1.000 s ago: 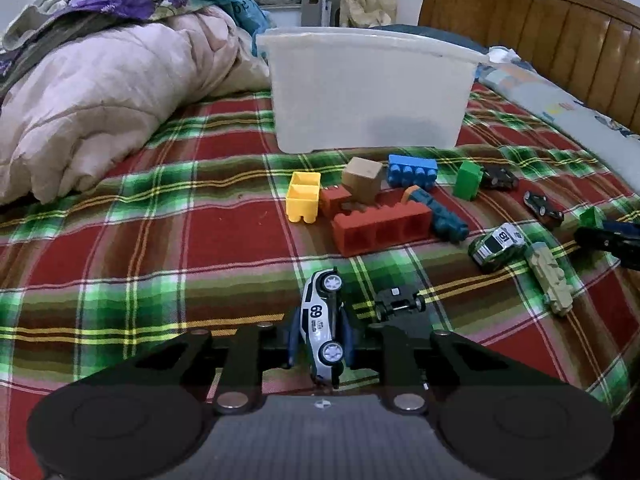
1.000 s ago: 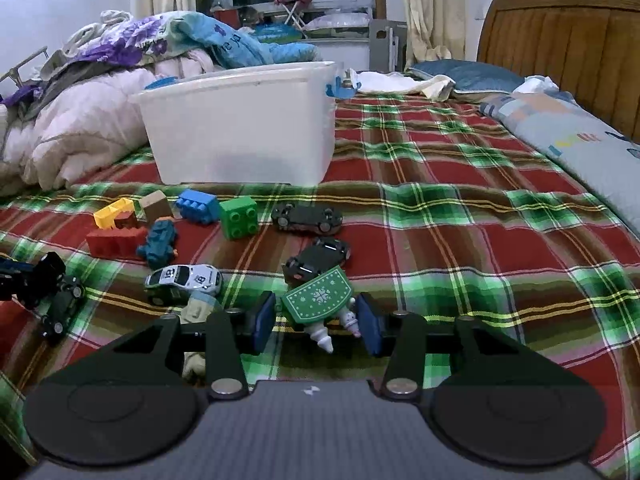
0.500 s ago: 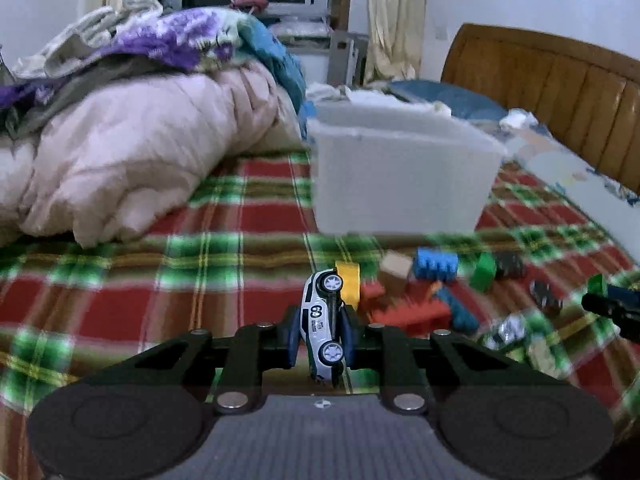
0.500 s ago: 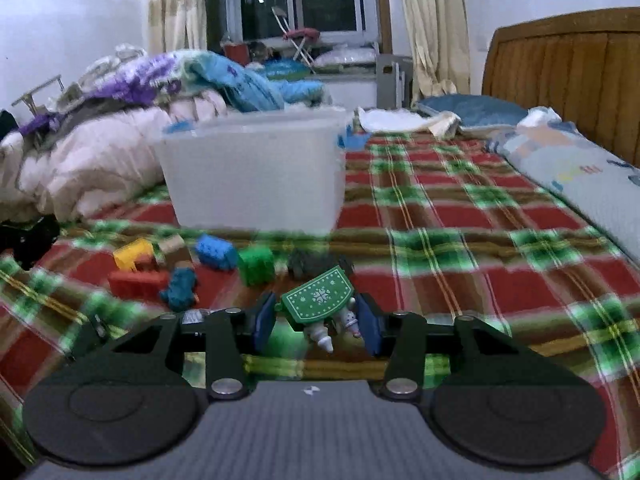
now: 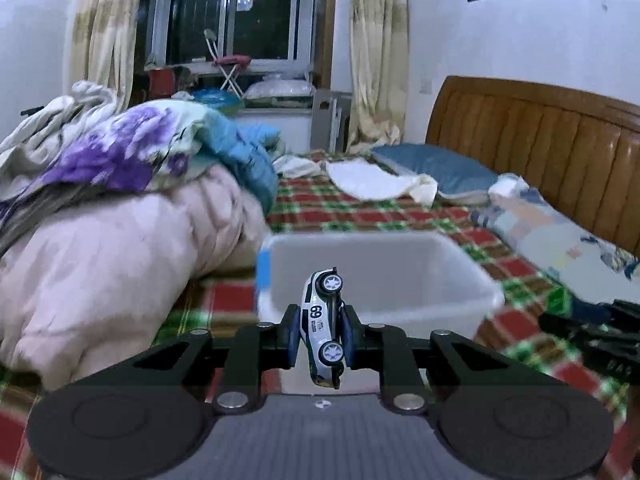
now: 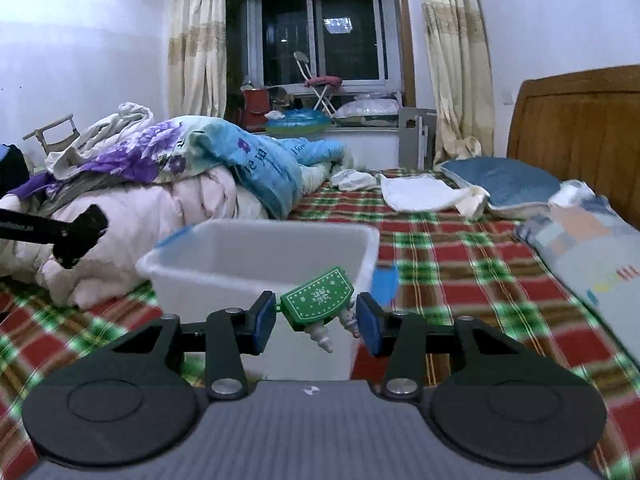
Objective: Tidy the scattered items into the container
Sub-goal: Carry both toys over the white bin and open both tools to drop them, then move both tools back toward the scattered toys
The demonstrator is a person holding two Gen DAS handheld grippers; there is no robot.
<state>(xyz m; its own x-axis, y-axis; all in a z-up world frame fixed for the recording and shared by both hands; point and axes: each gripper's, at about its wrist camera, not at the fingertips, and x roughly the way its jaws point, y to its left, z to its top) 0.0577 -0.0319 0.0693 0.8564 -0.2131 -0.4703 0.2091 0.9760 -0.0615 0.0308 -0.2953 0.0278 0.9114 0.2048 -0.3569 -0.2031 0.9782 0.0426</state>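
My left gripper is shut on a white toy car marked 69, held on its side with its wheels facing right, just in front of the white plastic bin and above its near rim. My right gripper is shut on a green snowflake-patterned toy with small white figures hanging beneath it, near the front wall of the same bin. The bin's inside looks bare where it shows. The scattered blocks and cars on the bed are out of both views.
A pink quilt piled with bedding lies left of the bin. Pillows and a wooden headboard stand at the right. The other gripper's black tip enters the right wrist view from the left. The plaid blanket spreads right of the bin.
Both grippers have risen and moved toward the bin, each keeping its toy. The blocks and cars on the blanket have dropped out of view and the bin's open top now shows.
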